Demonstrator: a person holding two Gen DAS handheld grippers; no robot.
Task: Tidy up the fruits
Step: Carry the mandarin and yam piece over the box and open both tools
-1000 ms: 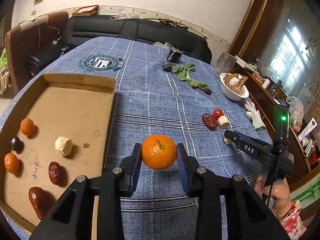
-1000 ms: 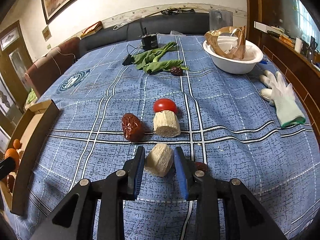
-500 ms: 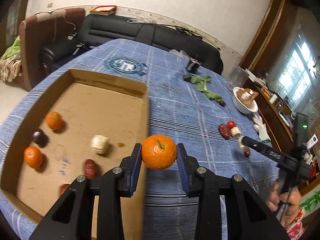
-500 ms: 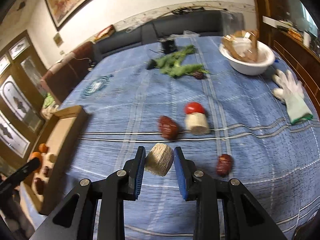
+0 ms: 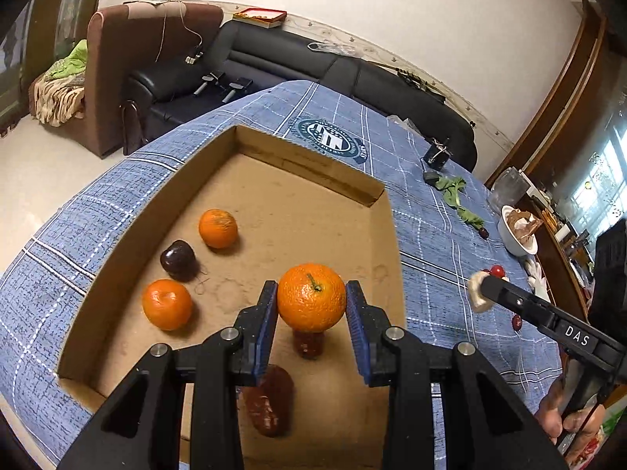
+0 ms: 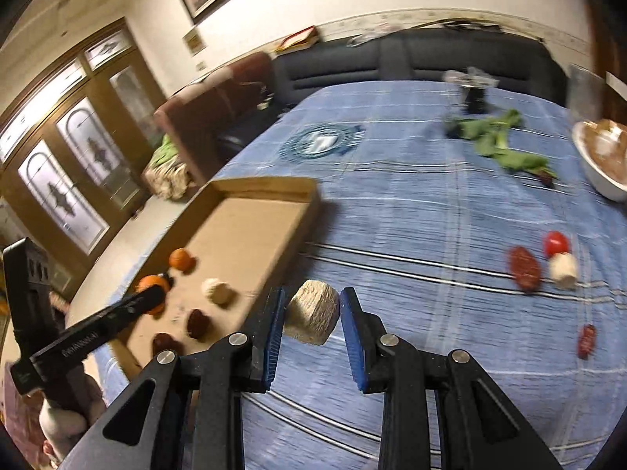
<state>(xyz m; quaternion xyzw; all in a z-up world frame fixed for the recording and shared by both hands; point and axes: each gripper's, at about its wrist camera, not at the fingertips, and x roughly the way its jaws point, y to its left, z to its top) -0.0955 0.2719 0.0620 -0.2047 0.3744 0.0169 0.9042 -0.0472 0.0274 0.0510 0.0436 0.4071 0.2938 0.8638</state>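
Note:
My left gripper [image 5: 311, 309] is shut on an orange [image 5: 311, 297] and holds it above the floor of the cardboard tray [image 5: 305, 168]. Inside the tray lie two more oranges [image 5: 218, 228] [image 5: 167, 304], a dark plum [image 5: 177, 259] and two red dates [image 5: 270, 403], one partly hidden under the held orange. My right gripper [image 6: 311, 315] is shut on a pale fibrous cylinder [image 6: 312, 316], held above the blue cloth just right of the tray [image 6: 266, 192]. In the left wrist view that cylinder [image 5: 479, 290] shows at the right gripper's tip.
On the blue checked tablecloth [image 6: 411, 203] at the right lie a cherry tomato [image 6: 556, 243], a second pale cylinder [image 6: 564, 270], a red date [image 6: 525, 266] and a smaller one [image 6: 586, 340]. Green leaves [image 6: 497, 145] and a white bowl [image 6: 599, 156] sit farther back. Sofas stand behind the table.
My left gripper carried the orange leftward from above the cloth to above the tray. My right gripper lifted the pale cylinder off the cloth and swung it left toward the tray.

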